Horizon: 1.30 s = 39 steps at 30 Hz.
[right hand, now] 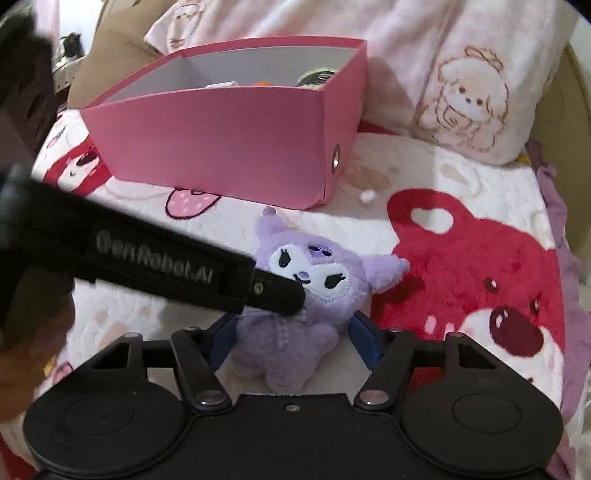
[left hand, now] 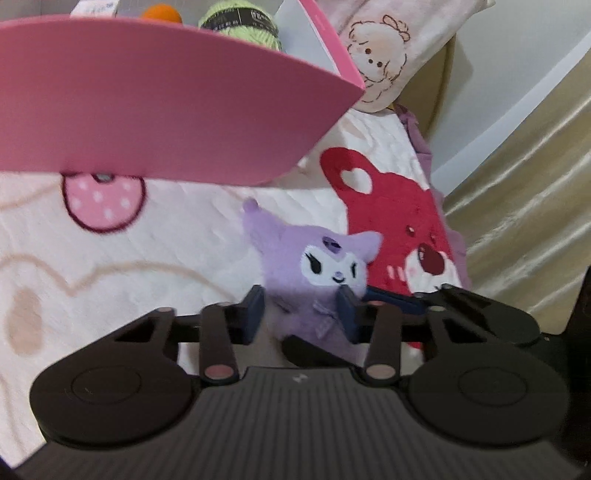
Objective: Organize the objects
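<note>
Purple plush doll (right hand: pixel 314 295), a small long-eared character with a white embroidered face, lies on a white fleece blanket (left hand: pixel 122 258) printed with strawberries and a big red bear (right hand: pixel 480 295), just below the centre of both views. Both tools straddle it. In the left wrist view the left gripper (left hand: pixel 303 314) has its blue pads pressed into the doll's body below the face, squeezing the fur on both sides. In the right wrist view the right gripper (right hand: pixel 295 343) flanks the lower body, pads touching the fur at each side; whether they actually pinch it I cannot tell. The left tool's black finger crosses from the left edge of that frame and ends against the doll's cheek. Behind the doll, near it but apart, stands an open pink box (right hand: pixel 229 147) holding a green yarn ball (left hand: pixel 240 22) and an orange object (left hand: pixel 162 13). A cartoon-print pillow (right hand: pixel 461 92) sits at the upper right.
</note>
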Motion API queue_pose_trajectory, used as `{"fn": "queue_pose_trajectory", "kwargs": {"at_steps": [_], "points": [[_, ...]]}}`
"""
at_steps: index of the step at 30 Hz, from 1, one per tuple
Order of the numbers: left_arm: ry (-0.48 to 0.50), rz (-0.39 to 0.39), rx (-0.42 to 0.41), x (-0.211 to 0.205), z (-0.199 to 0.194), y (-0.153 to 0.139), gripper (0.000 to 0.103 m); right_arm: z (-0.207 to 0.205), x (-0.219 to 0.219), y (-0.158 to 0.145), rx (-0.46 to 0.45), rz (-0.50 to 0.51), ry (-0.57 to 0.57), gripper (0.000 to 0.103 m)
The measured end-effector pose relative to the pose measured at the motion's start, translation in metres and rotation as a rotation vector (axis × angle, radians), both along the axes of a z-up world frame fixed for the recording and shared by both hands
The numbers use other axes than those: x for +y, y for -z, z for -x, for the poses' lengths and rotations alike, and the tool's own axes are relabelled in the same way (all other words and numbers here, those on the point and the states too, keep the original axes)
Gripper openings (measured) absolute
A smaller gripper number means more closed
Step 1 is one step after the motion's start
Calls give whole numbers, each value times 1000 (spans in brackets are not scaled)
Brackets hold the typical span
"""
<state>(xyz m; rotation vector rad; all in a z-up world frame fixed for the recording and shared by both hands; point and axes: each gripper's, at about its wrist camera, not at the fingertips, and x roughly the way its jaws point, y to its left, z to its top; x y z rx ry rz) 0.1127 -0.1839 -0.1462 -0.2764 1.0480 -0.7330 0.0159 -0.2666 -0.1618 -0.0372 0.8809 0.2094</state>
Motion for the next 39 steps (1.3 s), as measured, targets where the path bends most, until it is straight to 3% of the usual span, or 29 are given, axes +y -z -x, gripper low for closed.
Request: {"fn": "queue_pose_trajectory", "kwargs": {"at_steps": [7,9,12,16,28,33,37,39], "points": [[-47,-20,1,-10,1,3,42,-10,-15,9,85,-108,65,72],[-37,-15,3,-9,1,3,34,-9,-15,8,85,-116,65,67],[-21,-30,2,-10,6,-5,32,-4,-8,3,82,-108,57,56],[11,-88,-29,-11,18,-22,31,4,-1,-10,92,-119,49,54],[-37,-83,29,41,39,-84,31,29,33,-74,106,-158,-24,54],[-23,-101,32,64,51,-110,31,36,48,-104,154,-189,-23,54],[-26,-134,8,80,56,-126,31,42,69,-127,121,-162,-71,54],[-25,-115,8,90,54,-135,26,44,83,-140,89,-152,-107,53]]}}
